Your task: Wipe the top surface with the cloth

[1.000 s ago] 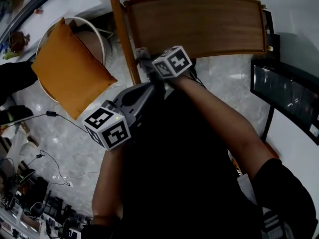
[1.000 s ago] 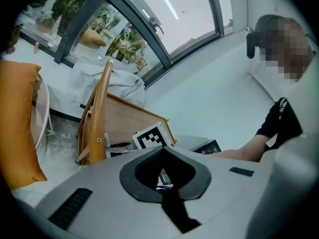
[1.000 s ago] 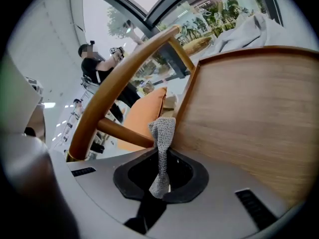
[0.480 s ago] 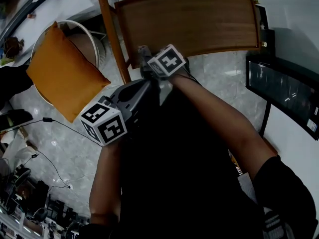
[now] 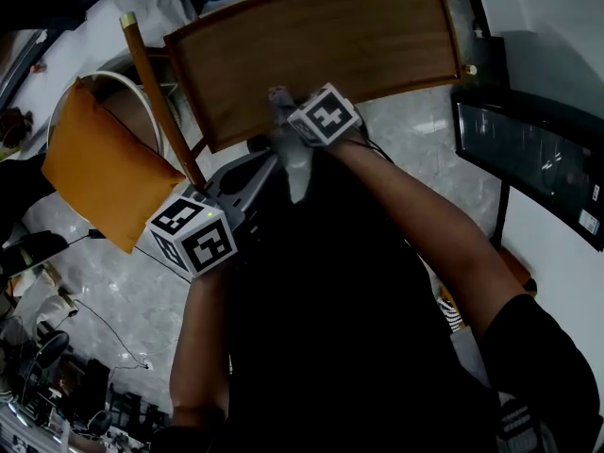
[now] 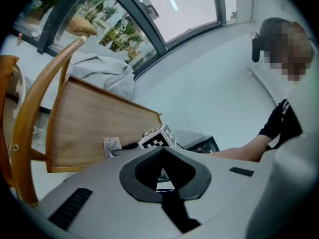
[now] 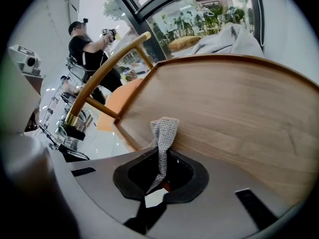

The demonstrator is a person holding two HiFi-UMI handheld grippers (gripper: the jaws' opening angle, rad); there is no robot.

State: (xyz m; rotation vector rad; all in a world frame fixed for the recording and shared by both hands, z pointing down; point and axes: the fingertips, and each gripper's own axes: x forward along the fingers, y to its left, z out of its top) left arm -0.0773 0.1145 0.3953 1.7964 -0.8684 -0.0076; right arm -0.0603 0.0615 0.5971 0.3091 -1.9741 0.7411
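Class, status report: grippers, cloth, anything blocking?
Right gripper shut on cloth. Left gripper shut, empty. Cloth at near edge of wooden top, nothing on it.

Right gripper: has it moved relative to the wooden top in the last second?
Yes, slightly. In the head view, the right gripper with the cloth now sits farther from the top's near-left corner, having shifted right along the near edge.

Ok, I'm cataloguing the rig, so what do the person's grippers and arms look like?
Left gripper and right gripper are smooth grey shells, each with a black-rimmed opening behind the jaws and a white cube of black square markers. Forearms are bare; a black short sleeve shows on the right arm.
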